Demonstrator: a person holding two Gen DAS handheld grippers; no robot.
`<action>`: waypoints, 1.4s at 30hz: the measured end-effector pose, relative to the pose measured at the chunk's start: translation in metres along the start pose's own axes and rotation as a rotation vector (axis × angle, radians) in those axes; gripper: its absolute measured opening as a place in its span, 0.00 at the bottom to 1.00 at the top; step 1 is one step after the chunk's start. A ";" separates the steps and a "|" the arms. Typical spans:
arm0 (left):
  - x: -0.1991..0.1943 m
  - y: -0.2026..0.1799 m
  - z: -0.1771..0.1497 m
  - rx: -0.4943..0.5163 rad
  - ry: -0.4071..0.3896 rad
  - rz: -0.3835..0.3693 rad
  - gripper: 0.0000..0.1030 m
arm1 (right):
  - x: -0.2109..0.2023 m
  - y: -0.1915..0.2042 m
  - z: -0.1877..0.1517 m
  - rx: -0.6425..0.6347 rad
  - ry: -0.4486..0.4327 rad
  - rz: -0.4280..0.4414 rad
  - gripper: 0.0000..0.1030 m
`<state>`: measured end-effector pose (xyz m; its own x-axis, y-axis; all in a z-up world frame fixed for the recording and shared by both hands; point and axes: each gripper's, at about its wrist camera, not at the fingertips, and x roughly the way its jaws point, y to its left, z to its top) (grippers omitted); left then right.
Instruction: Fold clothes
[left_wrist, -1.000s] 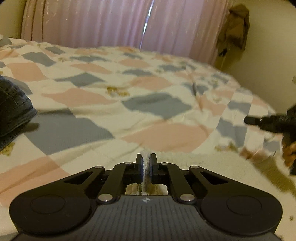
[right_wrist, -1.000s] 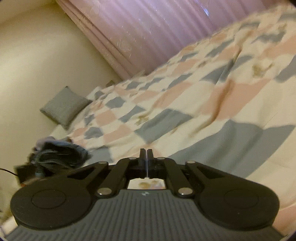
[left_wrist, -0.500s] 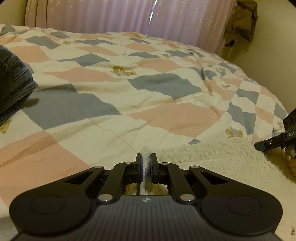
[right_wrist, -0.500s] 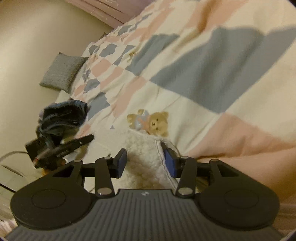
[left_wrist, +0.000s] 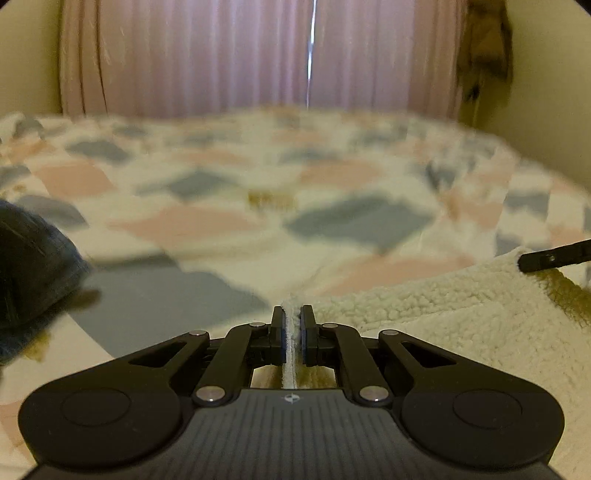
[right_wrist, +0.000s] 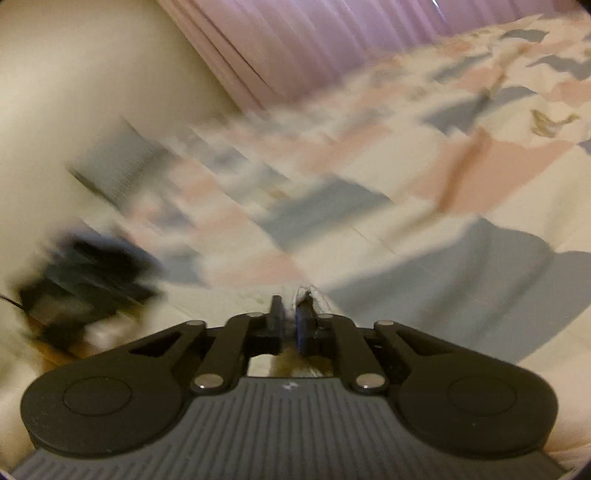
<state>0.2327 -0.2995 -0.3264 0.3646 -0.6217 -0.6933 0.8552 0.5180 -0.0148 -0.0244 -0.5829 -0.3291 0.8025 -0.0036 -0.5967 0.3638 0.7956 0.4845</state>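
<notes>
Left gripper (left_wrist: 292, 316): jaws drawn together on a thin edge of the cream fleece garment (left_wrist: 454, 317); a strip of the fabric stands upright in the narrow slot between the two fingers.

Right gripper (right_wrist: 289, 308): jaws nearly together, pinching a fold of the same cream fleece, which bunches up just above the right-hand finger; its black tip also shows at the right edge of the left wrist view, at the far corner of the garment.

Fleece garment: lies on the bed, near side, spreading from the left gripper toward the right edge of the left wrist view; its surface is curly and pale, with a brownish part under the far right corner. In the right wrist view only a small pale tuft shows between the fingers.

Bedspread (left_wrist: 207, 221): a quilt of cream, pink and grey-blue patches covering the whole bed; blurred in both views.

Dark clothing (left_wrist: 26, 269): a dark blue pile on the quilt at the left edge of the left wrist view, well apart from the fleece.

Cushion (right_wrist: 110, 166): a grey shape against the wall at the left of the right wrist view, heavily blurred.

Curtain (left_wrist: 229, 55): pink, pleated, hanging behind the bed, with a thin bright slit right of centre.

Hanging cloth (left_wrist: 484, 48): a brown shape at the upper right, beside the curtain; too blurred to identify further.
</notes>
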 end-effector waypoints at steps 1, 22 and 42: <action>0.005 -0.002 -0.004 0.016 0.020 0.020 0.16 | 0.008 0.001 -0.002 0.004 0.031 -0.040 0.06; -0.156 -0.068 -0.127 0.009 0.066 0.039 0.16 | -0.197 0.040 -0.196 0.118 -0.086 -0.266 0.00; -0.312 -0.126 -0.248 -0.080 0.179 0.240 0.20 | -0.280 0.158 -0.316 0.081 -0.076 -0.604 0.22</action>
<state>-0.0800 -0.0253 -0.2870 0.4760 -0.3665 -0.7994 0.7182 0.6866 0.1128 -0.3409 -0.2646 -0.2873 0.4738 -0.4850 -0.7351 0.7970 0.5912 0.1236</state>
